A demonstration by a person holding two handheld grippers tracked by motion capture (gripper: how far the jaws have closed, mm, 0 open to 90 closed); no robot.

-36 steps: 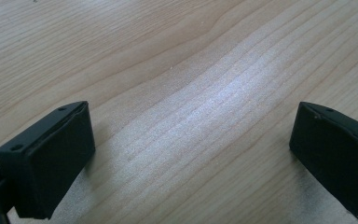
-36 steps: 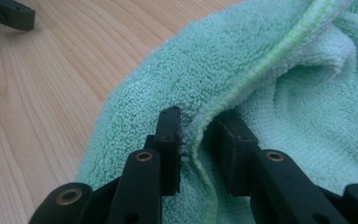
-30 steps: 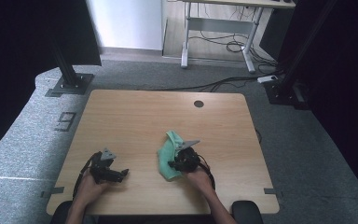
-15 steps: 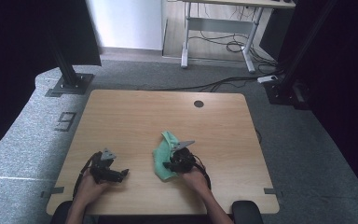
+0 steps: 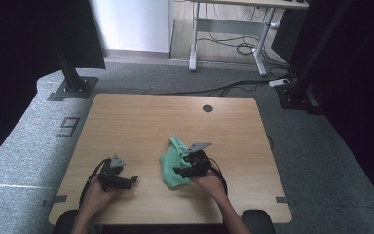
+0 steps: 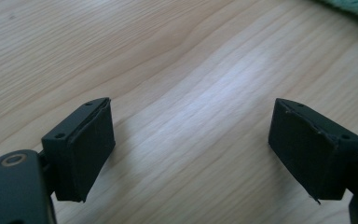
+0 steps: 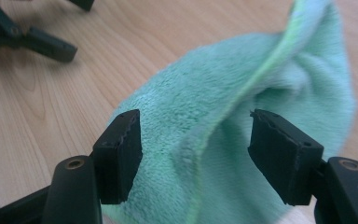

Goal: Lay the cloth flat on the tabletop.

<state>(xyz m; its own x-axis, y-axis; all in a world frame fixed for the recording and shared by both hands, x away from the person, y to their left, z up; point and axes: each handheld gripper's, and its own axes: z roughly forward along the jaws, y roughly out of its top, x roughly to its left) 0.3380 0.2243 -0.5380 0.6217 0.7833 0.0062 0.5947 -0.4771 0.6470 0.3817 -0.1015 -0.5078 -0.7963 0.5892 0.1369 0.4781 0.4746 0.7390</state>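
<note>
Grey carpet lies all around the light wooden table, and a white desk frame with loose black cables stands on the floor behind it. Near the table's far edge is a small round dark hole.

Your soft green fluffy cloth lies bunched up on the table, a bit right of the middle and close to your side. It is folded over itself, with a raised ridge running along it.

Your right gripper is right at the cloth, on its right side, with your right hand behind it. In the right gripper view its two black jaws stand apart with the cloth between and beneath them. The pads do not press on the cloth, so it is not held. These jaws have just been opening.

Your left gripper sits low over the bare wood near your edge of the table, well to the left of the cloth, with your left hand around it. In the left gripper view its jaws stand wide apart and only wood shows between them. They hold nothing. These jaws have just been closing a little. A bit of the green cloth peeks in at the top right corner of that view.
</note>
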